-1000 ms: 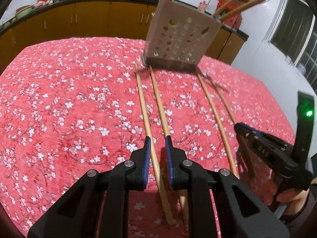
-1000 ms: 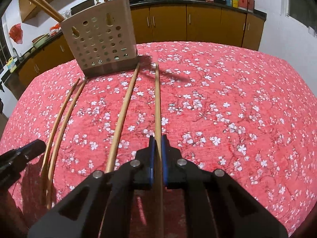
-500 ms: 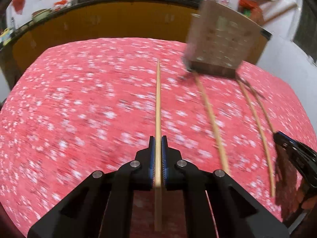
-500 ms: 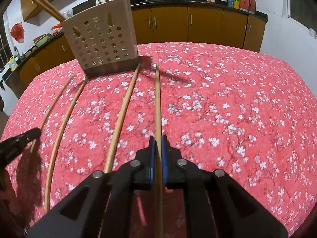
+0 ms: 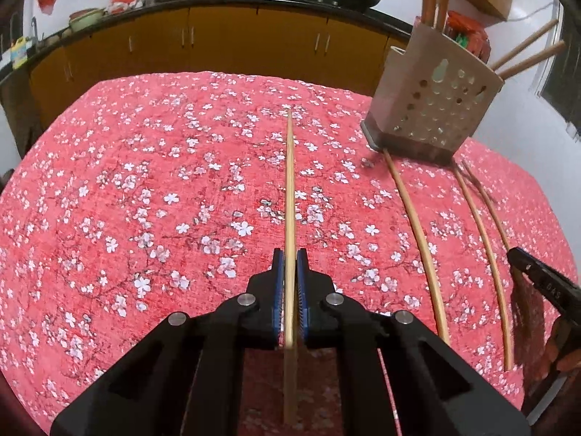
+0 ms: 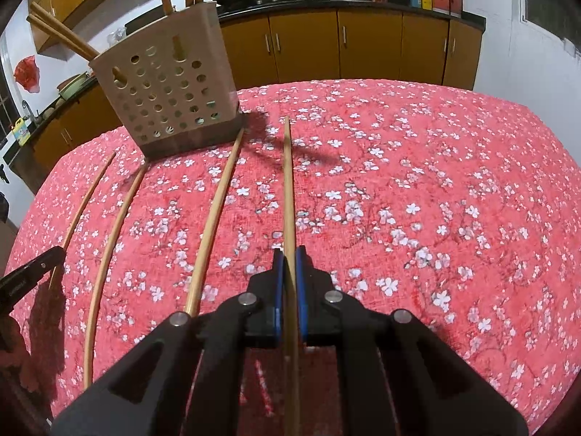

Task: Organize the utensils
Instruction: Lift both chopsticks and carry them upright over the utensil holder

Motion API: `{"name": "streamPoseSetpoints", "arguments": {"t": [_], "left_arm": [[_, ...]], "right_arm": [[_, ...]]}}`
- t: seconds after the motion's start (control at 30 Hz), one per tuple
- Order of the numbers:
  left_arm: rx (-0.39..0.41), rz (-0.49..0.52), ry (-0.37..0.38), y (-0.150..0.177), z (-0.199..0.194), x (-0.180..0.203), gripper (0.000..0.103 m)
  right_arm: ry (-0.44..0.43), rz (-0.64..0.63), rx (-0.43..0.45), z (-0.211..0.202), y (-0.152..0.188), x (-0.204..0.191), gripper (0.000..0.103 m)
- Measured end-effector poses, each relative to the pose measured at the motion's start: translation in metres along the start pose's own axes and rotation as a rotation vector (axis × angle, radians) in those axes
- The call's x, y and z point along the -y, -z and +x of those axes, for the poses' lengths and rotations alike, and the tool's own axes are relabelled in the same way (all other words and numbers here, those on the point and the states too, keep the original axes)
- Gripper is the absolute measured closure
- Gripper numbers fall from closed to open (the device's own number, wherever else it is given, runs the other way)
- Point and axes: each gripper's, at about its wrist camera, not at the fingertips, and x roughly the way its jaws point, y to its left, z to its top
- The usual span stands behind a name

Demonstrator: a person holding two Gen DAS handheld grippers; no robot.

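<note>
My left gripper [image 5: 289,254] is shut on a wooden chopstick [image 5: 289,189] that points forward over the red floral tablecloth. My right gripper [image 6: 289,252] is shut on another chopstick [image 6: 287,181], which points toward the beige perforated utensil holder [image 6: 163,87]. The holder also shows in the left wrist view [image 5: 432,101], far right, with several chopsticks standing in it. Three chopsticks [image 5: 417,232] lie on the cloth right of my left gripper. In the right wrist view three chopsticks [image 6: 214,210] lie left of my held one.
The table [image 6: 435,200] wears a red cloth with white blossoms. Yellow kitchen cabinets [image 5: 218,43] and a dark counter with pans run behind. The right gripper's tip [image 5: 537,279] shows at the left view's right edge; the left one's tip [image 6: 29,276] at the right view's left edge.
My left gripper closed on a chopstick, lifted it and swung left, away from the holder. My right gripper stays shut on its chopstick, nearly still.
</note>
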Motion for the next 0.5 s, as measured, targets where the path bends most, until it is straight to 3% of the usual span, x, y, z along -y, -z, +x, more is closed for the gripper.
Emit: {"name": "streamPoseSetpoints", "arguments": {"t": [0.5], "left_arm": [[0.0, -0.026, 0.024, -0.0007, -0.0025, -0.0026, 0.094]], "right_arm": [[0.0, 0.0, 0.0, 0.0006, 0.0002, 0.0008, 0.095]]}}
